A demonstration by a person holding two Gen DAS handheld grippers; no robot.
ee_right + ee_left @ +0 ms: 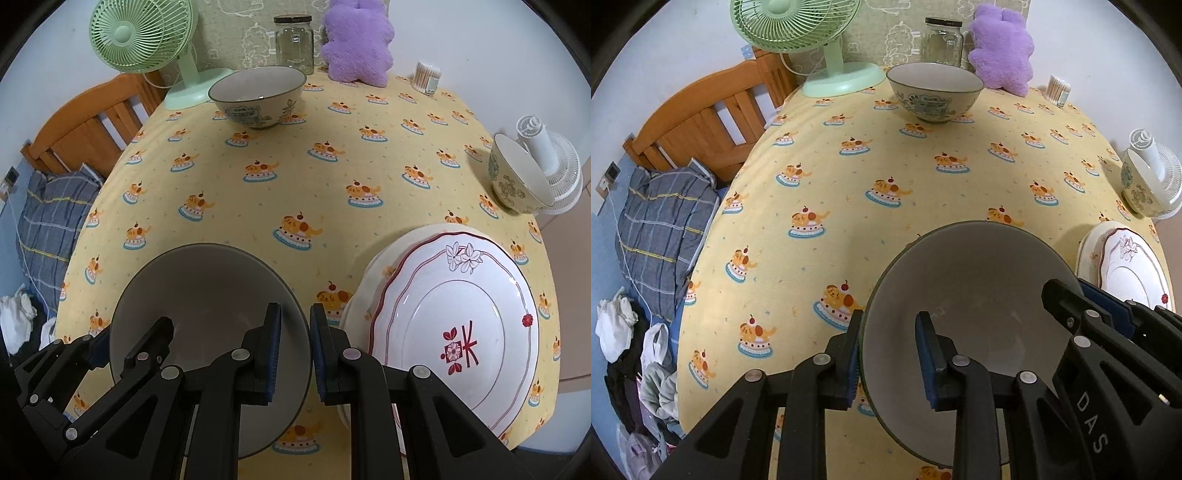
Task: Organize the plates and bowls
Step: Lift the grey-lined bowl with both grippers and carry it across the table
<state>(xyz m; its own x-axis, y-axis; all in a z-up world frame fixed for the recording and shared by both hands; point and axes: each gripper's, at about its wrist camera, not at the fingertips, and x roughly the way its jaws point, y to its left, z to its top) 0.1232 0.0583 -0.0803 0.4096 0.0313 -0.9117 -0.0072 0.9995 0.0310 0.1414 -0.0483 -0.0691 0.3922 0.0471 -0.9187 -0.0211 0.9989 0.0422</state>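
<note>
A grey bowl (pixel 967 291) (pixel 207 291) stands on the yellow tablecloth near the front edge. My left gripper (pixel 892 363) straddles its left rim, one finger outside, one inside, jaws open with a gap to the rim. My right gripper (pixel 295 354) straddles its right rim, jaws narrow but apart; it also shows in the left wrist view (pixel 1086 306). A patterned bowl (pixel 934 92) (pixel 258 98) stands at the back. Another patterned bowl (pixel 1137 188) (pixel 517 181) stands at the right. A stack of plates (pixel 454 321) (pixel 1126 266) lies right of the grey bowl.
At the back stand a green fan (pixel 147 40), a glass jar (pixel 294 42), a purple plush (pixel 356 40) and a cotton-swab box (pixel 427 75). A white fan (pixel 550 166) is at the right edge. A wooden bed (pixel 701 122) with bedding lies left of the table.
</note>
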